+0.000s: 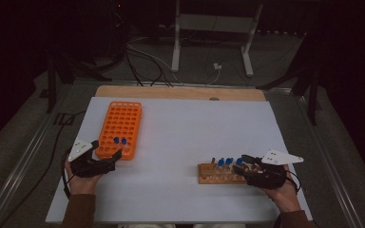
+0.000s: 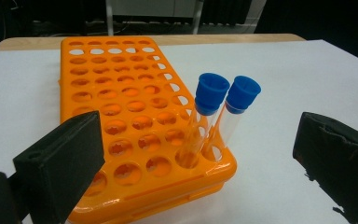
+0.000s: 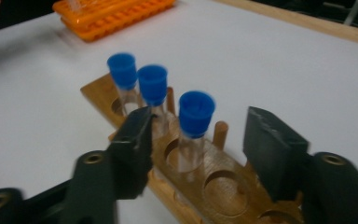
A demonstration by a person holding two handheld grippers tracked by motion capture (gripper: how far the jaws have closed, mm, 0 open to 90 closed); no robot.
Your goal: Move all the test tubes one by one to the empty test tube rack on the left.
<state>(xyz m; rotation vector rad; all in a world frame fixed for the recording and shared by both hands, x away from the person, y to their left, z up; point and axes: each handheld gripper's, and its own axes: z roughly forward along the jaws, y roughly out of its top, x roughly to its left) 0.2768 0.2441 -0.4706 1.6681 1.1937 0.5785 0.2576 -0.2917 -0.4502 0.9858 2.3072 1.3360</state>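
An orange tube rack with many holes lies at the left of the white mat. Two blue-capped clear tubes stand in its near right corner, one tube beside the other tube. My left gripper is open at the rack's near end, its jaws wide on either side of that corner. A wooden tube block at the right holds three blue-capped tubes. My right gripper straddles the nearest tube, and a gap shows between the tube and each pad.
The white mat covers most of the wooden table. The wooden block has empty holes and short pegs near my right jaws. Beyond the table's far edge stand metal stand legs, with cables on the dark floor.
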